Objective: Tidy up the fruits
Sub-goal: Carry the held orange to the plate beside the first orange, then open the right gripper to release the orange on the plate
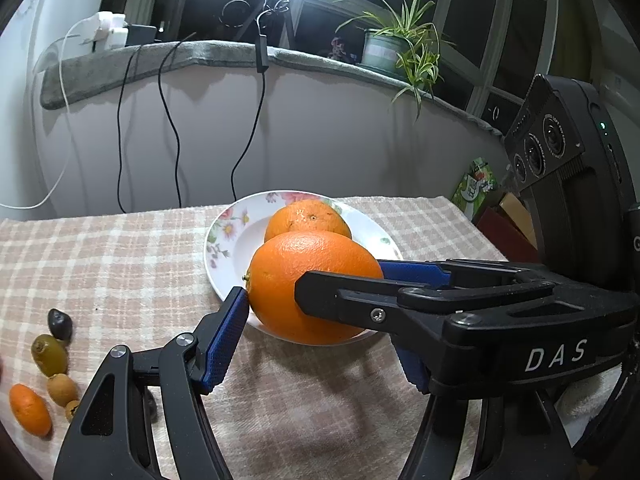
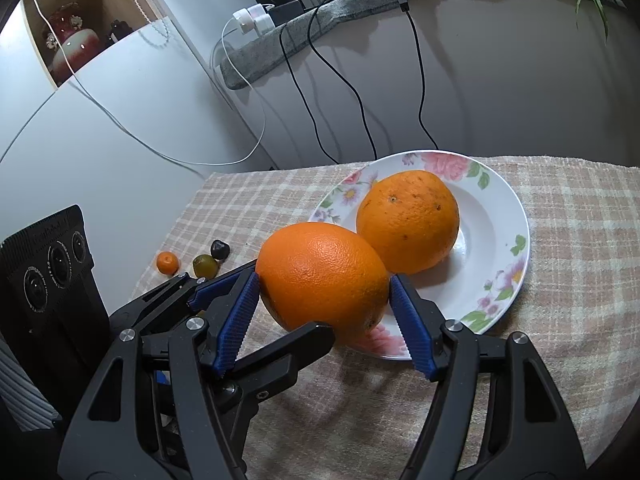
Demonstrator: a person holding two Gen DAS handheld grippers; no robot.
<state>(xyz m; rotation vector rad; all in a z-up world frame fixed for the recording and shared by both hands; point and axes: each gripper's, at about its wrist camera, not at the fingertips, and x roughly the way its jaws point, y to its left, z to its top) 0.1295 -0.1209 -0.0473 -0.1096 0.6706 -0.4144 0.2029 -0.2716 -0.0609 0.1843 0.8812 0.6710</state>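
Note:
A large orange (image 1: 304, 280) (image 2: 324, 276) is held over the near rim of a floral plate (image 1: 224, 232) (image 2: 504, 224). My right gripper (image 2: 324, 300) is shut on it, its blue pads on both sides. My left gripper (image 1: 312, 300) also touches it: the left pad (image 1: 224, 344) is against its side, and the other finger is hidden behind the right gripper. A second orange (image 1: 308, 216) (image 2: 408, 220) lies in the plate. Several small fruits lie on the cloth at left: a small orange one (image 1: 30, 408) (image 2: 167, 262), a green one (image 1: 49, 354) (image 2: 205, 266), a dark one (image 1: 60, 323) (image 2: 220, 249).
A checked cloth (image 1: 120, 264) (image 2: 580, 280) covers the table. A white wall with hanging cables (image 1: 168, 120) stands behind it. A potted plant (image 1: 396, 48) sits on the ledge. Boxes (image 1: 480, 188) stand off the table's right end.

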